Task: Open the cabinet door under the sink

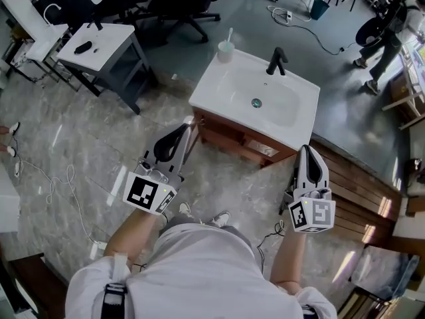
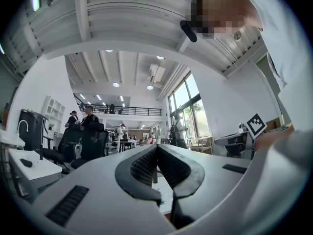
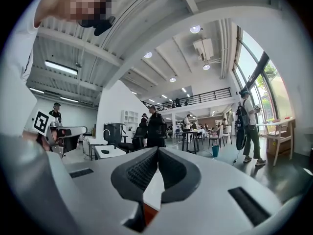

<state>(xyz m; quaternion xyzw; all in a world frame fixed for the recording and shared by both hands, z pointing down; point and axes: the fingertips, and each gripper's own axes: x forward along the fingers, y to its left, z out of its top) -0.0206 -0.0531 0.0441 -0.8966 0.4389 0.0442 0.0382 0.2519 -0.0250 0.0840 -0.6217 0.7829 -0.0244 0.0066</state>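
Note:
The white sink [image 1: 292, 115] with a black faucet [image 1: 277, 61] sits on a brown wooden cabinet [image 1: 234, 138], seen from above in the head view; its front faces me. My left gripper [image 1: 191, 126] hovers near the cabinet's left front corner, shut and empty. My right gripper [image 1: 306, 149] hangs beside the cabinet's right end, also shut with nothing in it. In the left gripper view the left gripper's [image 2: 157, 147] pads meet, and the sink's white top shows just below the tips. The right gripper view has the right gripper [image 3: 157, 150] shut, with white basin and brown wood behind the gap.
A cup with a toothbrush [image 1: 226, 50] stands on the sink's back left corner. A small white table [image 1: 99, 45] and office chairs [image 1: 179, 5] are at the back left. Cables [image 1: 63, 178] lie on the floor at left, wooden planks [image 1: 358, 185] at right. A person [image 1: 384, 38] walks far right.

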